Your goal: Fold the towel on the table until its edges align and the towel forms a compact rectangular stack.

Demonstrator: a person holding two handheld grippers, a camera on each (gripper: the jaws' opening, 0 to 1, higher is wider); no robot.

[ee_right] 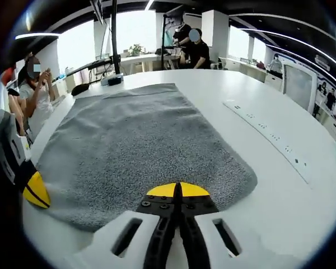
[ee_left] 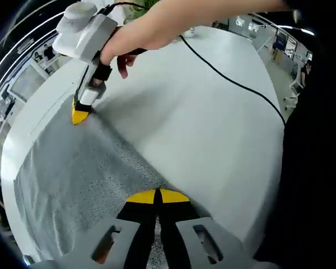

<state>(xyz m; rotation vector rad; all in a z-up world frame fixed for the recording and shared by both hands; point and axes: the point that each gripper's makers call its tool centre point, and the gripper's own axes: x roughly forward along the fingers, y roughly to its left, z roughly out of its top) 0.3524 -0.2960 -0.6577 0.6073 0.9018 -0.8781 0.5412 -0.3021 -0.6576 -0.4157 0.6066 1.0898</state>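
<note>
One grey towel lies flat on the white desk (one layer, unfolded). The left gripper and right gripper each have their fingers closed at a towel corner; whether cloth is pinched, I cannot tell. Beyond the towel, a black cable crosses the desk, and people sit in the office.

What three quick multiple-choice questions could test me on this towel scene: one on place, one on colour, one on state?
1. Where does the towel lie?
A. on the white table
B. on a chair
C. on the floor

2. What colour are the hand-held gripper tips?
A. red
B. yellow
C. green

3. How is the towel now?
A. rolled up
B. stacked compactly
C. spread flat

Answers: 1 A, grey cloth rests on the tabletop; 2 B, the left hand-held gripper and right hand-held gripper show yellow tips; 3 C, it lies open, unfolded.
</note>
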